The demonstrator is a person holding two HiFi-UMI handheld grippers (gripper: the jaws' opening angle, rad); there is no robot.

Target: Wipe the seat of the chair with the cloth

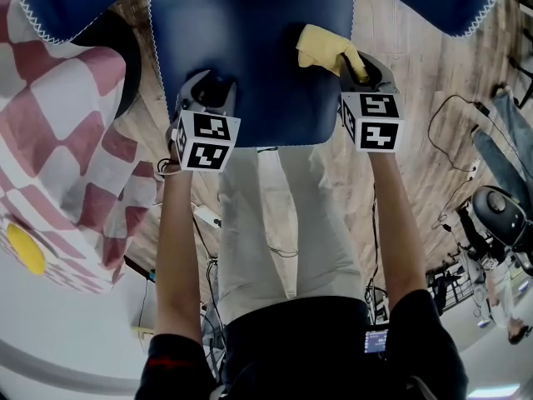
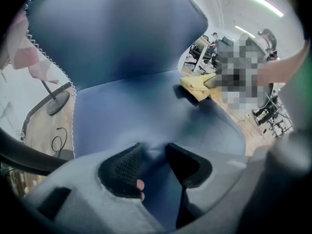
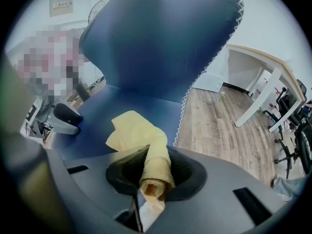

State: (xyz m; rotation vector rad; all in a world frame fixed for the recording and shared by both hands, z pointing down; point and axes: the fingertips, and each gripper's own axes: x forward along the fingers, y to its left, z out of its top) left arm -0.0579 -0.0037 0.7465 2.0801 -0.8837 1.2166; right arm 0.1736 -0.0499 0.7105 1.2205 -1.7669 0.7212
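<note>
Clamping a rolled end of the yellow cloth (image 3: pixel 155 165) in the right gripper (image 3: pixel 154 179), jaws drawn in tight on the roll. Leaves the loose remainder bunched on the dark blue seat (image 1: pixel 250 73), at its far right part near the foot of the backrest (image 3: pixel 161 38). Touches the upholstery there, just ahead of the gripper.

Hovering low over the seat's near left part with the left gripper (image 2: pixel 153 161), jaws parted by a narrow gap and holding nothing, only blue upholstery showing between them. Sits well apart from the cloth, across the seat.

Smooth and matte all over the seat surface, with white zigzag stitching along the backrest's edge.

Below and around the seat, pale wooden plank floor (image 1: pixel 408 57), crossed by dark cables (image 1: pixel 454 115) on the right. On the left, red-and-white checked fabric (image 1: pixel 75 140) hanging close by. Off to the right in the right gripper view, a white table (image 3: pixel 263 67) before a pale wall. Past the backrest in the left gripper view, office chairs (image 2: pixel 201 52) and long ceiling lights (image 2: pixel 261 3).
</note>
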